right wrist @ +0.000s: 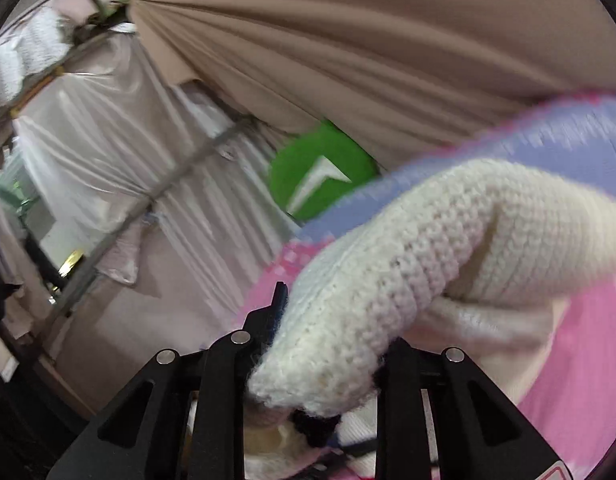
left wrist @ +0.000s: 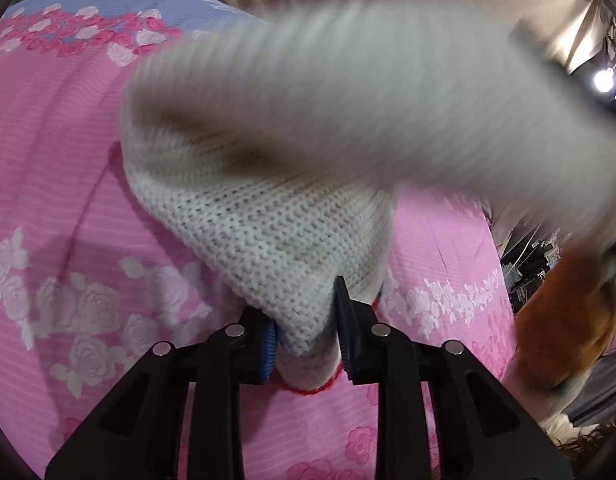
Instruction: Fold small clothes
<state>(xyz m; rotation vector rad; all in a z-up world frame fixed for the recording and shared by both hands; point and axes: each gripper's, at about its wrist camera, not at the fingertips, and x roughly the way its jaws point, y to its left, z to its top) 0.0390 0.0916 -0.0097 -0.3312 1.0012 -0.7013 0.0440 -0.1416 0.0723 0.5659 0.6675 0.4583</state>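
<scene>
From the left wrist camera, the left hand-held gripper (left wrist: pixel 308 340) has its two blue-padded fingers pinched on a corner of a white knitted garment (left wrist: pixel 259 232), the one with a thin red edging showing just below the pads. The jaws stand narrow, with the knit bunched between them. From that corner the garment rises and sweeps up toward the right as a blurred band — it hangs in the air there, not flat. Under it lies the pink rose-patterned bedsheet (left wrist: pixel 59 184) of a bed, with a lilac border further back. Something orange-brown and blurred sits at the right edge; I cannot tell what it is.

From the right wrist camera, the right hand-held gripper (right wrist: pixel 324 368) is also clamped narrow on the garment: a rolled, thick end of the white knit (right wrist: pixel 408 280) fills the gap between its fingers and hides the right finger's pad. The rest of the knit trails off to the right over the pink sheet (right wrist: pixel 580 360). Behind are a beige curtain (right wrist: pixel 348 40) and a green cushion (right wrist: pixel 303 168).

As I read it, the step in hand is the lift-and-carry of a fold — both ends gripped, the garment off the bed. The next move calls for bringing the right-hand end across to meet the left-hand corner, keeping the knit taut enough that it lays down without bunching, then lowering both before either grip opens.
</scene>
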